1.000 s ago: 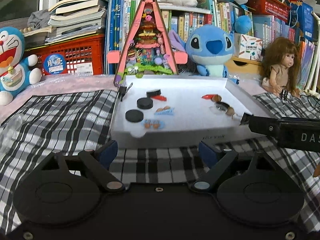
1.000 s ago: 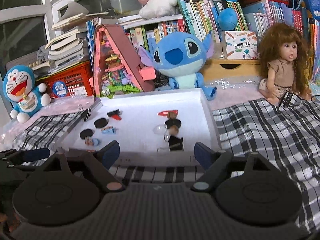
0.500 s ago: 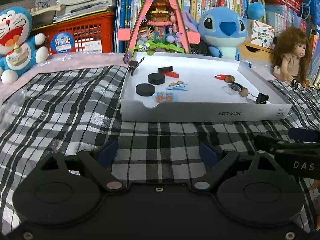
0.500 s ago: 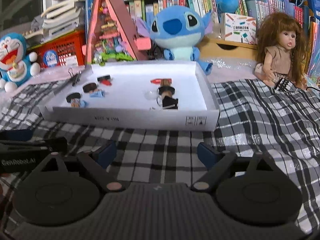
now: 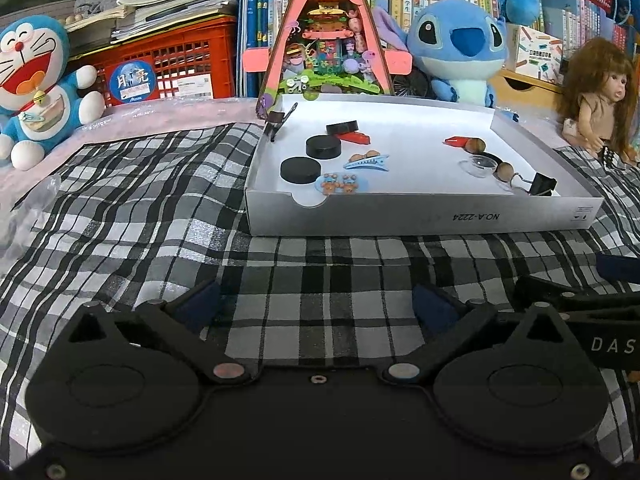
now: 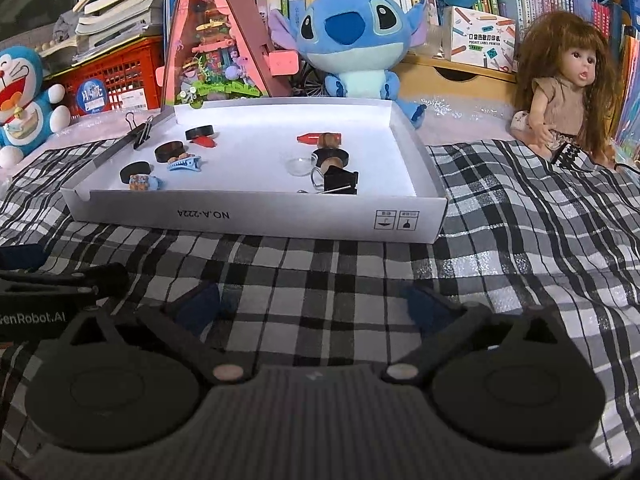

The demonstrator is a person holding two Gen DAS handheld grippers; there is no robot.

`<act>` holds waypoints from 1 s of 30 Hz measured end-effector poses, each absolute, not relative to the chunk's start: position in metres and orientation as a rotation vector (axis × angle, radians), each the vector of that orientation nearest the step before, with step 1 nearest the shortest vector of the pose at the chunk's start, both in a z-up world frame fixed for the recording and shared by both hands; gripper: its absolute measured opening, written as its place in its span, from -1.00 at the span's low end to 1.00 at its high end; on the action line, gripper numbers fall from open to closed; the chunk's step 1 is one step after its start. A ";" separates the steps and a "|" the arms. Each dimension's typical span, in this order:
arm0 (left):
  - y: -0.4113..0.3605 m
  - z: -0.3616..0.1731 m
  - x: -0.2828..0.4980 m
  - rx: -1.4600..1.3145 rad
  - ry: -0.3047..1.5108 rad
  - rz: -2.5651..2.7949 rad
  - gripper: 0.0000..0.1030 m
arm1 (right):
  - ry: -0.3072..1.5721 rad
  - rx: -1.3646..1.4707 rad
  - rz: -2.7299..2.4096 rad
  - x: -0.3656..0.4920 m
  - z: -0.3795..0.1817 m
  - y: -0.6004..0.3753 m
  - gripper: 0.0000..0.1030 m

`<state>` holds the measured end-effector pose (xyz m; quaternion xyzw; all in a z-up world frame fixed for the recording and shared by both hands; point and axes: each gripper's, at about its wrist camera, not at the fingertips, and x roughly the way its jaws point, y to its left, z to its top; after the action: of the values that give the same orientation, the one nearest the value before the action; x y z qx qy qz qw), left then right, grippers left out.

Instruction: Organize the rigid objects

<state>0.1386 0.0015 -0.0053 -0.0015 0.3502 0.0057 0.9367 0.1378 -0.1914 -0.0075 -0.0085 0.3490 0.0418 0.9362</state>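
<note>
A shallow white box [image 5: 400, 216] lies on the checked cloth ahead of both grippers. It holds three black discs [image 5: 323, 147], a blue hair clip [image 5: 368, 162], bear clips [image 5: 338, 184], red pieces [image 5: 454, 141], a clear dome [image 5: 478, 166], wooden beads and a black binder clip [image 5: 542, 185]. Another binder clip [image 6: 140, 132] grips the box's left rim. My left gripper [image 5: 316, 306] hovers over bare cloth short of the box, its jaws opening with nothing between them. My right gripper [image 6: 316, 304] stands beside it, also opening and empty.
Behind the box stand a pink triangular toy house [image 5: 328, 40], a blue plush [image 5: 460, 48] and a red crate [image 5: 168, 64]. A blue-and-white cat plush [image 5: 32, 84] sits far left and a doll [image 6: 568, 92] far right. Bookshelves fill the back.
Both grippers have drawn back from the box and dipped, so more checked cloth lies between them and it. Their jaws stand a little wider.
</note>
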 end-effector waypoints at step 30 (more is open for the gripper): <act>0.003 -0.005 0.139 -0.004 0.717 0.021 1.00 | 0.714 -0.017 0.084 0.138 -0.008 -0.191 1.00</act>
<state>0.1387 0.0031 -0.0052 -0.0017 0.3507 0.0104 0.9364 0.1381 -0.1908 -0.0079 -0.0082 0.3492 0.0412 0.9361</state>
